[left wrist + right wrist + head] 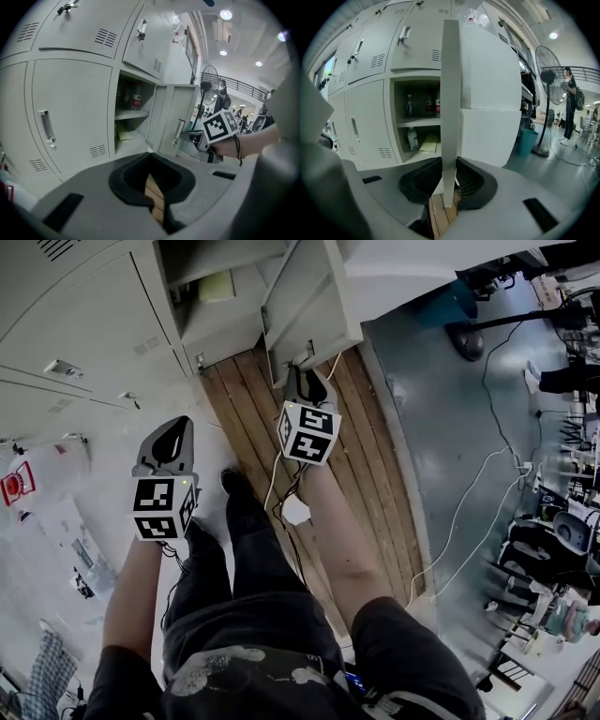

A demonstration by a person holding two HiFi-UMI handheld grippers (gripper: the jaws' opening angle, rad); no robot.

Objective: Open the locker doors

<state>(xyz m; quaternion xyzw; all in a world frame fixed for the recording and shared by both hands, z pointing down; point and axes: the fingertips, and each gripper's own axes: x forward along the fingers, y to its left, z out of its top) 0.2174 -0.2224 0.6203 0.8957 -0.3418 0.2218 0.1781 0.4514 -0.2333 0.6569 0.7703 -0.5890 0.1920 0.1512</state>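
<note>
The right tongs (449, 190) are clamped on the free edge of the one open door (450, 93). The door stands edge-on between the pads, swung out from its locker (399, 117). The left tongs (153, 187) hang apart from that door, to its left, tips together with nothing between them. There are two tongs and one open door. Inside the locker, three bottles (408, 106) stand on the shelf (417, 122). A fourth bottle (411, 138) stands below, beside one yellow pad (429, 143).
</note>
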